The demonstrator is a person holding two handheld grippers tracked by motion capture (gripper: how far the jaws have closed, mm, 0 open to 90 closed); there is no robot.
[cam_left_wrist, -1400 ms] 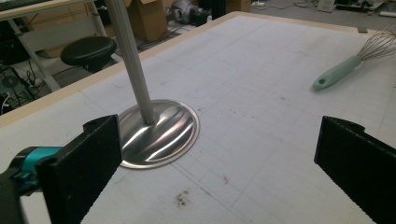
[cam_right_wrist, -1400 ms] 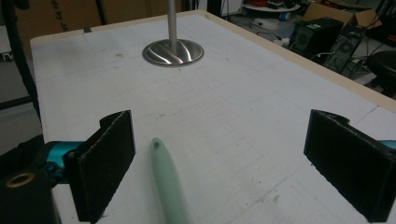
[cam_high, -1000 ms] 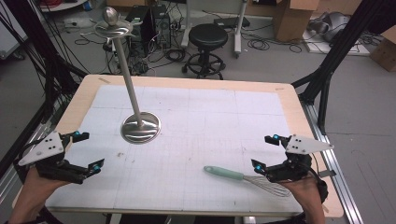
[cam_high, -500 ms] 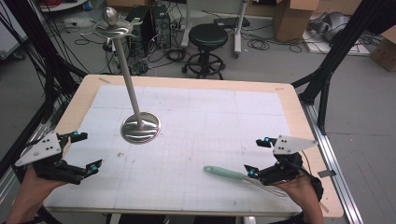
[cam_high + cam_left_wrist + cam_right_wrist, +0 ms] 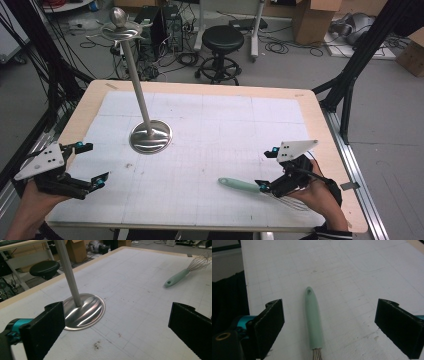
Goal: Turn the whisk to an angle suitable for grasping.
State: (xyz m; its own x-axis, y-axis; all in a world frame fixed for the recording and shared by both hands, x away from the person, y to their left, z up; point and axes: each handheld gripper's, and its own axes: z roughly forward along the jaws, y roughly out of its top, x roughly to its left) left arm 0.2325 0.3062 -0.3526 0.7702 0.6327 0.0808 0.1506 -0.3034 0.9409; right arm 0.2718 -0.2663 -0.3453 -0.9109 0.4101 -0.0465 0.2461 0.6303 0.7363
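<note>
Right claw [image 5: 267, 169] shifted over mint-handled whisk [image 5: 239, 185].

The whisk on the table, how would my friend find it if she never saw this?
Start at the white gridded mat covering the wooden table. Go to the near right part, where the right claw hangs open over the whisk. It lies flat, with a mint-green handle and thin wire loops, unlike the tall shiny metal stand standing upright at the left.
</note>
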